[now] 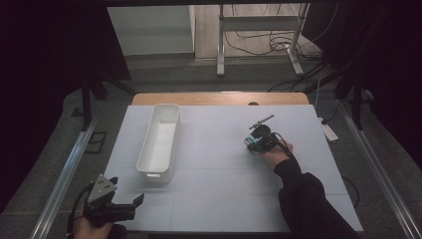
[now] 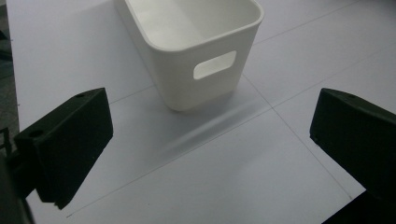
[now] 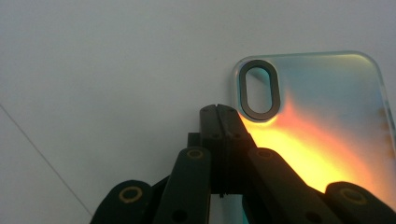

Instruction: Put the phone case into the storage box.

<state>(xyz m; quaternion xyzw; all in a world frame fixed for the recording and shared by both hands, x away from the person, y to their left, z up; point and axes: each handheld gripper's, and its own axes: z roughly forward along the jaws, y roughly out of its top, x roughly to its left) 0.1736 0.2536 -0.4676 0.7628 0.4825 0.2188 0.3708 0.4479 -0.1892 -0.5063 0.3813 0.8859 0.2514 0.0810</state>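
The left gripper (image 1: 122, 191) rests at the near left corner of the white table (image 1: 224, 164), held by a hand (image 1: 87, 226) at the bottom edge of the high view. Its jaws stand wide apart with nothing between them. In the left gripper view, this gripper (image 2: 210, 144) faces the short end of a white plastic bin (image 2: 196, 46); the bin's handle cutout (image 2: 215, 64) is visible and the bin interior appears empty. The bin (image 1: 160, 142) lies lengthwise on the left half of the table, well apart from the other gripper.

The right gripper (image 1: 259, 134) is on the right half of the table, held by the right hand (image 1: 273, 154) with a dark sleeve (image 1: 308, 204) behind it. In the right gripper view, this gripper (image 3: 223, 116) has its jaws pressed together on the edge of a translucent phone case (image 3: 317, 121), beside the case's oval camera cutout (image 3: 259, 88). The case shows teal, orange and yellow tints and sits tilted above the table surface.
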